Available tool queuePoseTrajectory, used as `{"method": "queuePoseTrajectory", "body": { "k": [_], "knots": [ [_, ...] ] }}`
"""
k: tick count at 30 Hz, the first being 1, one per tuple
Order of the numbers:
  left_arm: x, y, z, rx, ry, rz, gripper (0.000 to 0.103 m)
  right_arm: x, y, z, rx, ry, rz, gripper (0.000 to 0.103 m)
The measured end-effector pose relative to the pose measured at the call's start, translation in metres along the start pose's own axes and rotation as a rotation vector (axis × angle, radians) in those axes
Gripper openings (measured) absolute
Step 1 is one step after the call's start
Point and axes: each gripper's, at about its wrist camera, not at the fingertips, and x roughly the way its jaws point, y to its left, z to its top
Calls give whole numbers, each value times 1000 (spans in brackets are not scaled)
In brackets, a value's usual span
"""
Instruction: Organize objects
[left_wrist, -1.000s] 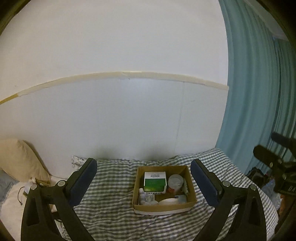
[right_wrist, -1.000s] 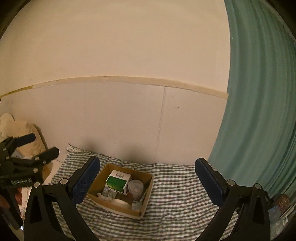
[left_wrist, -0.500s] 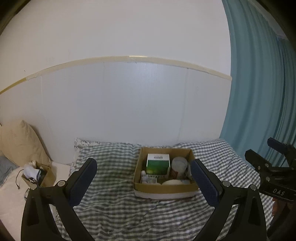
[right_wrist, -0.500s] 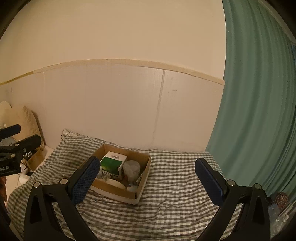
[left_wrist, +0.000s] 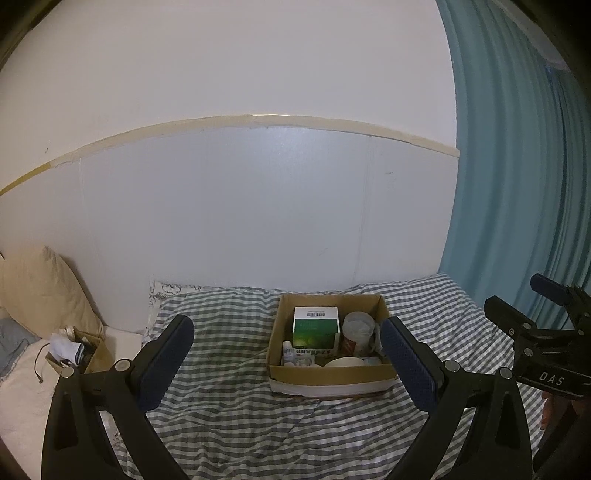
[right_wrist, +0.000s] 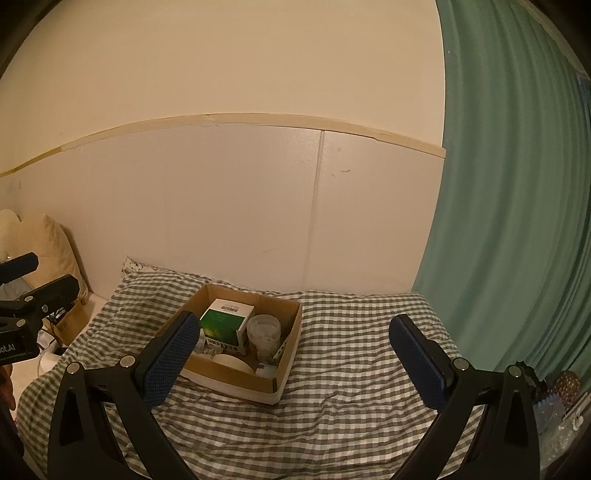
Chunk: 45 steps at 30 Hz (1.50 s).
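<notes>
Cardboard box (left_wrist: 332, 373) sits on the checked bedcover (left_wrist: 229, 413) at lower centre of the left view, its long axis running left to right across the frame. Inside, a green-and-white carton (left_wrist: 316, 328) stands beside a clear cup (left_wrist: 357, 326). Left gripper (left_wrist: 286, 363) and right gripper (right_wrist: 293, 363) both hover with jaws spread wide, empty. A teal curtain (left_wrist: 517, 184) fills the right edge.

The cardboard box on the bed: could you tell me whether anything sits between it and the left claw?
Nothing visible does. The left claw hangs open in front of the cardboard box, with only bare checked bedspread in between.
</notes>
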Motion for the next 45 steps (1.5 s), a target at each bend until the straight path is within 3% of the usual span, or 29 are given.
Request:
{"method": "queuePoseTrajectory", "body": {
  "k": [45],
  "knots": [
    [0,0,-1,8,16,7,103,2,4,-3,7,9,4,103]
  ]
}}
